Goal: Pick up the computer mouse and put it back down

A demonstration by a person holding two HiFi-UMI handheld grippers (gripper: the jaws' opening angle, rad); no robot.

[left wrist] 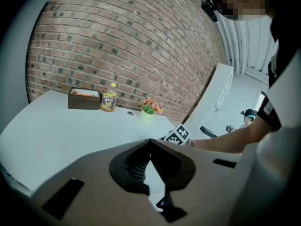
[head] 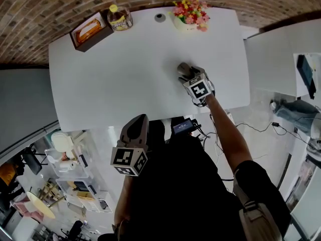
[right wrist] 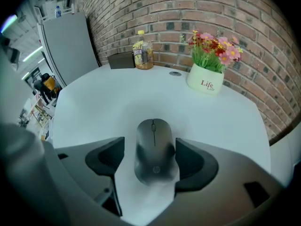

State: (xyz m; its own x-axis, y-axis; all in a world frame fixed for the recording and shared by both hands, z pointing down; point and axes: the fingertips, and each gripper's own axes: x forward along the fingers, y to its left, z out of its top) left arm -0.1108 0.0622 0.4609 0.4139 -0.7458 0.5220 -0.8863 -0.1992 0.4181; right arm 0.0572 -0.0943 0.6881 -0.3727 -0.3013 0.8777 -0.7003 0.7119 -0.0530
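Note:
A dark grey computer mouse (right wrist: 154, 145) lies on the white table (right wrist: 94, 107), its wheel end pointing toward the flowers. My right gripper (right wrist: 149, 155) is open with a jaw on each side of it; a strip of table shows on the left side, while the right jaw sits close against it. In the head view the mouse (head: 183, 69) pokes out ahead of the right gripper (head: 186, 75) at the table's right middle. My left gripper (head: 140, 119) hovers off the table's near edge, shut on nothing; its tips (left wrist: 150, 142) meet.
Along the far edge stand a wooden box (head: 90, 30), a yellow-capped bottle (head: 119, 18), a small round disc (head: 160, 17) and a flower pot (head: 189, 11). Another white table (head: 278, 54) is at the right. Shelves with clutter (head: 70, 169) stand lower left.

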